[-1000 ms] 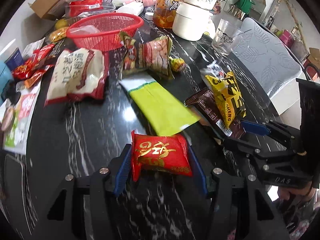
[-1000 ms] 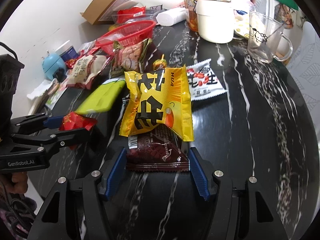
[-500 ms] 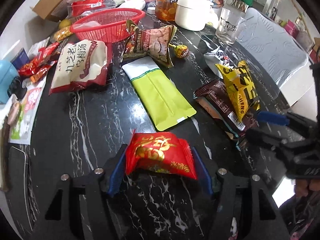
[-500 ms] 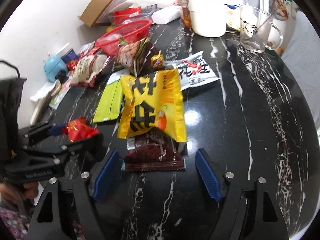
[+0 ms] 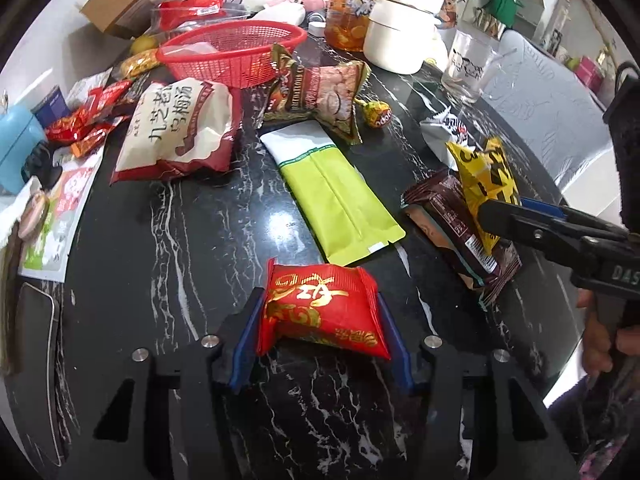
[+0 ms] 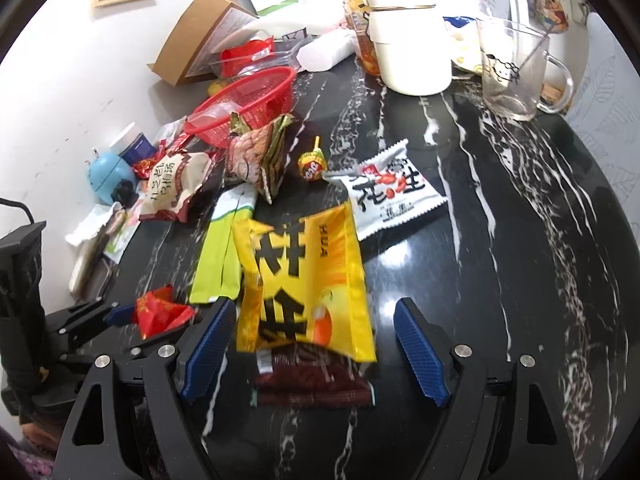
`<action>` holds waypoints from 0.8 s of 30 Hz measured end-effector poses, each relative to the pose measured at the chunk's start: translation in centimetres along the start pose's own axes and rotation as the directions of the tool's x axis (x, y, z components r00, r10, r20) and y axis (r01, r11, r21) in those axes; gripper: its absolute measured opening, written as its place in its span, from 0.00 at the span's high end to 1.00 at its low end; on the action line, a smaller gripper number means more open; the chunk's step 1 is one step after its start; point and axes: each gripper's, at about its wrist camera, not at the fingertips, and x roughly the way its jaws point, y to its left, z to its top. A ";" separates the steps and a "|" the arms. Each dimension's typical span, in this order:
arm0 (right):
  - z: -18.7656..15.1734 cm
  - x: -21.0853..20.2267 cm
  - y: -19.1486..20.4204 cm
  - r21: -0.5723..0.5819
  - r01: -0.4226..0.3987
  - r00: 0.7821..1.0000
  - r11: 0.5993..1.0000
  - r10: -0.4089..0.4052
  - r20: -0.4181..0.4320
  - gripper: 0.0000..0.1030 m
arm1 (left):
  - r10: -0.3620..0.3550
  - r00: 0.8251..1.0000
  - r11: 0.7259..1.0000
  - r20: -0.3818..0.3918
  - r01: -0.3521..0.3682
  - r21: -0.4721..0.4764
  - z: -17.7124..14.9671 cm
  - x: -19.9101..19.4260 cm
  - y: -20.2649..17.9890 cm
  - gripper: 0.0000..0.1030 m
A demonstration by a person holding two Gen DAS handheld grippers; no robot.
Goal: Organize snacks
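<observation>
Left wrist view: left gripper (image 5: 320, 320), bottom centre, jaws just closing, clamped on the red packet (image 5: 322, 310) over the black marble table (image 5: 160, 240). Red basket (image 5: 234, 50), upper left, holding only a clear wrapper. Scattered loose across the middle: white bag (image 5: 180, 128), green pouch (image 5: 340, 196), brown packet (image 5: 456, 224).

Right wrist view: right gripper (image 6: 316, 344), bottom centre, jaws just opening, spread wide clear of the yellow bag (image 6: 304, 280). Peanut packet (image 6: 388, 192) and lollipop (image 6: 312, 164) above centre. Sorting barely begun, by appearances.
</observation>
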 end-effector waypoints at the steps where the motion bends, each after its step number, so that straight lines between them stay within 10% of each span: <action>1: 0.2 0.1 0.1 -0.006 -0.001 1.000 1.000 0.001 0.006 0.21 | -0.006 1.000 1.000 0.001 0.006 -0.010 0.0 -0.1 0.2 0.48; 12: 0.7 0.0 1.4 -0.100 0.006 0.999 0.995 -0.001 0.051 0.53 | -0.041 0.999 0.997 0.030 0.043 -0.057 1.2 -1.0 1.5 0.48; 24: 0.7 -1.3 2.1 -0.124 -0.014 0.997 0.992 0.024 0.074 0.60 | -0.071 0.995 0.995 0.068 0.075 -0.059 1.9 -2.1 1.3 0.48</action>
